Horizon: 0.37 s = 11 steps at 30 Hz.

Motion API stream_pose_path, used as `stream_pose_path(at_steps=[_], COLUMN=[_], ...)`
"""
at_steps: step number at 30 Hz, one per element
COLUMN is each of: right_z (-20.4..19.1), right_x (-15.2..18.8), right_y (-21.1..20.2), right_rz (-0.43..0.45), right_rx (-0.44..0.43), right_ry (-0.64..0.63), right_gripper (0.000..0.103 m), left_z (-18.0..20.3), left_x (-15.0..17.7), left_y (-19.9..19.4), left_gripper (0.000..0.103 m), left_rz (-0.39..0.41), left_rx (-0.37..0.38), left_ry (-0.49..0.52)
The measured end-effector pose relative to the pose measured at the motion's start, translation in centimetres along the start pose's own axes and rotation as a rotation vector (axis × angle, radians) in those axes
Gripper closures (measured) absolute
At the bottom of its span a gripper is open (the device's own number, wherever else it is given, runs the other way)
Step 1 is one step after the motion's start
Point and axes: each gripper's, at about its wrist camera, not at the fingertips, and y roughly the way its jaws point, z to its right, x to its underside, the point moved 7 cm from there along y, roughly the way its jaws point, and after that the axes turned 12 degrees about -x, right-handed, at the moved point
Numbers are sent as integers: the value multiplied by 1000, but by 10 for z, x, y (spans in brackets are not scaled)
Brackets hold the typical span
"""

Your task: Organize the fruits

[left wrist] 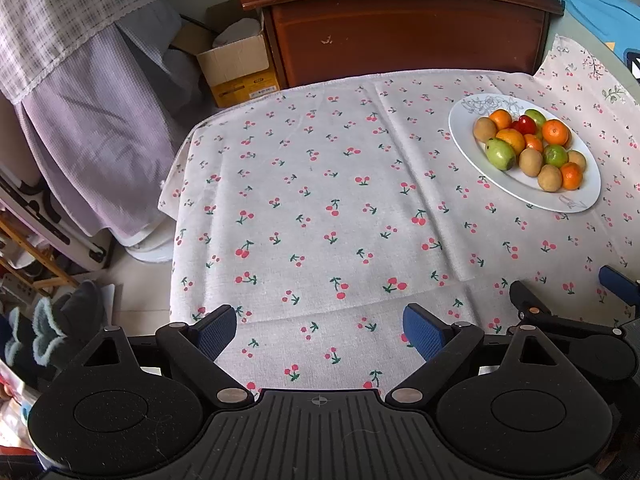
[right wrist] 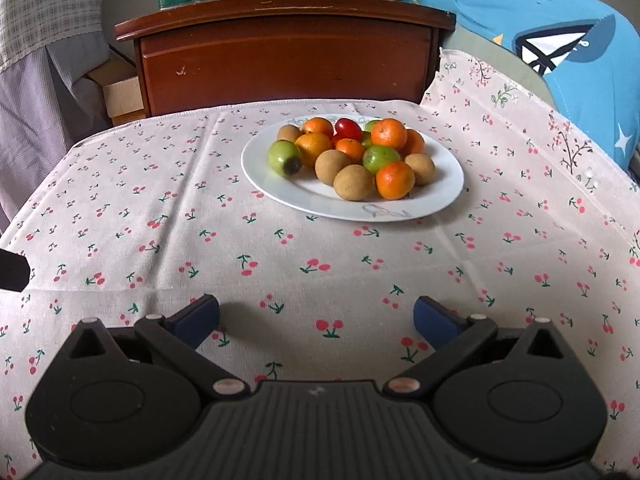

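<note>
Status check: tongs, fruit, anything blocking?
Left tongs open, empty. Right tongs open, empty. Fruit all piled on white plate, untouched. Tablecloth between bare, nothing blocking.

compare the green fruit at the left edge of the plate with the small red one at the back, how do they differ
The green fruit is larger; the red fruit is smaller. The green one is matte with a dark patch at one end; the red one is glossy and evenly coloured. The green one lies at the left edge of the pile; the red one sits at the back, wedged between oranges. Both rest on the white plate, untouched.
</note>
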Motion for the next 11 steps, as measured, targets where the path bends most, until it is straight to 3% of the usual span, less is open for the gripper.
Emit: stream_pose_path(at_steps=[11], right_z=[0], right_x=[0], right_y=[0], right_rz=[1], right_rx=[0], right_ry=[0], right_gripper=[0], left_z=[-1], left_x=[2], left_y=[11], left_gripper=[11], left_rz=[-17], left_rx=[-10], left_ry=[-7])
